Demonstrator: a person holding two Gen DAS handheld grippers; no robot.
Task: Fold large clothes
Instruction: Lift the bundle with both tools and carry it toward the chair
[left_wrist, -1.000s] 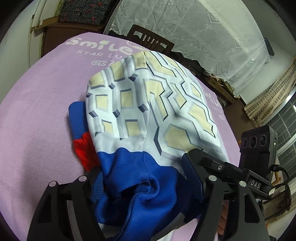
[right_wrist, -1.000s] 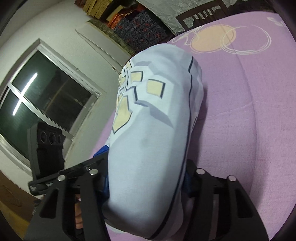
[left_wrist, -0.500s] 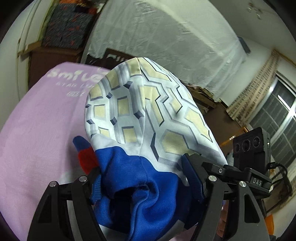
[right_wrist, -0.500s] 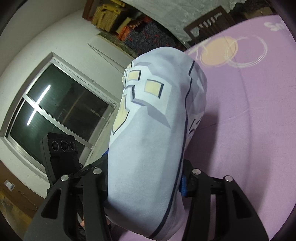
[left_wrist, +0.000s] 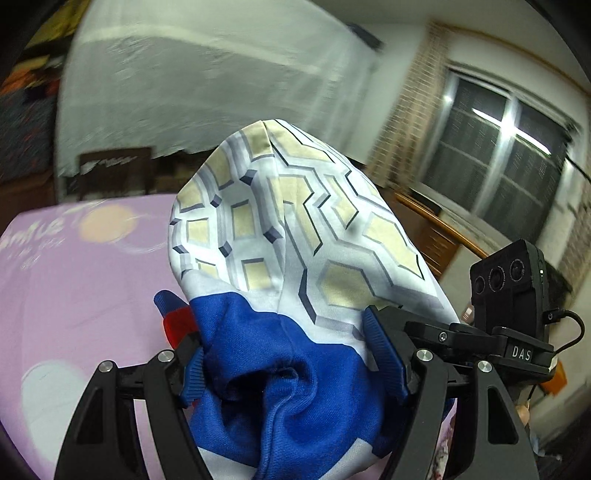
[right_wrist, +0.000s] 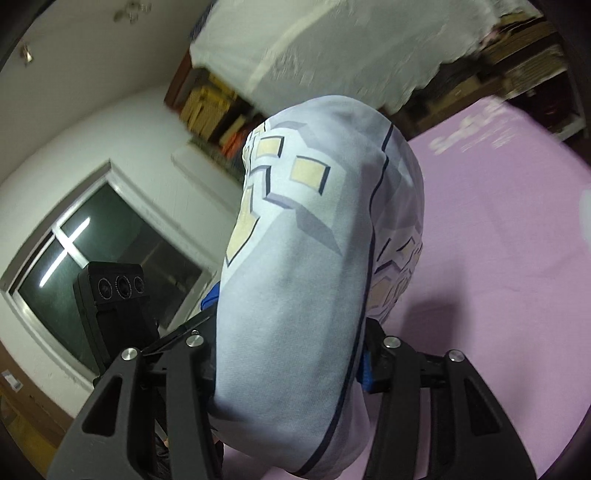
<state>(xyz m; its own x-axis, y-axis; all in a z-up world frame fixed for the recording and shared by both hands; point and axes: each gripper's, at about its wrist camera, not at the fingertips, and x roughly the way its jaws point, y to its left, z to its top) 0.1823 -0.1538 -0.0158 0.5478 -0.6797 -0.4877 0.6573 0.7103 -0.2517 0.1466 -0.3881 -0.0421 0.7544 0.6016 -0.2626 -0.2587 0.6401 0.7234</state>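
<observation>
The left gripper (left_wrist: 284, 354) is clamped on a bunched fold of a sports jersey (left_wrist: 295, 229). Its blue ribbed pads (left_wrist: 384, 354) press into the cloth from both sides. The part between the jaws is blue knit fabric, and ahead of them the jersey rises in a rounded hump of white cloth printed with cream hexagons outlined in grey and navy. A red and blue cuff (left_wrist: 177, 317) sticks out just beside the left finger.

The right gripper (right_wrist: 288, 365) is likewise clamped on the jersey (right_wrist: 306, 258). Here the cloth fills the whole gap between the two black fingers and bulges up and forward over them, pale grey-white with a thin navy seam line and a few cream squares. A blue pad (right_wrist: 365, 369) shows at the inner face of the right finger, touching the cloth.

The jersey hangs in both grippers above a lilac bedsheet (left_wrist: 74, 280) with white lettering and a pale orange circle. Each gripper's black camera block (left_wrist: 509, 291) shows just beside the other. A dark window (right_wrist: 92, 258) lies off to the left of the right gripper, and a white lace cloth (left_wrist: 207, 81) hangs farther ahead.
</observation>
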